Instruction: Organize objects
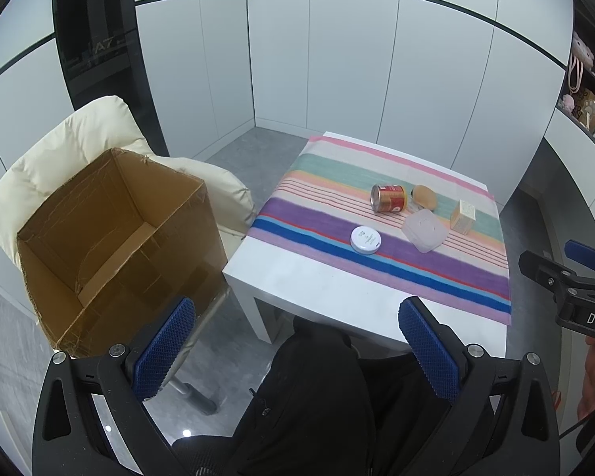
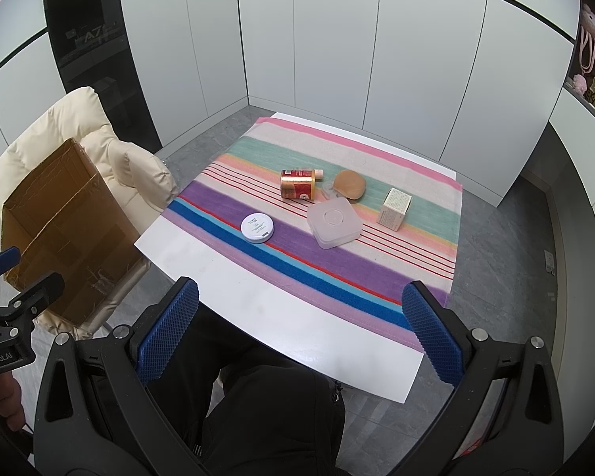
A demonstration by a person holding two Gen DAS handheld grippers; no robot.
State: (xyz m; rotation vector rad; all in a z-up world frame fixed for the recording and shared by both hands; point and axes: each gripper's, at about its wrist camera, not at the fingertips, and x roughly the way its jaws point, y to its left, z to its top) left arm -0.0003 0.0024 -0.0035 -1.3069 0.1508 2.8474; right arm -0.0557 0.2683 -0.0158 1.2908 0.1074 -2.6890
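- I see the things to sort lying together on the striped cloth that covers most of the white table: a red and gold can on its side, a tan rounded piece just right of it, a small cream carton standing further right, a frosted square case in front of the tan piece, and a round white tin lying flat on the purple stripe, apart from the rest on the left.
- Something pinkish pokes out behind the can; I cannot tell what it is.
- The cardboard box stands open on a cream padded chair just left of the table. From my left camera I look down into it: bare cardboard floor, with only a loose flap lying inside.
- The frosted case is closed, and I cannot see any contents through it.
- My left gripper hangs over the gap between box and table edge, jaws spread wide, nothing between the blue pads.
- My right gripper hovers above the near edge of the table, also spread wide and gripping nothing; its pads touch neither cloth nor table.
- Dark trousers fill the space below both claws.
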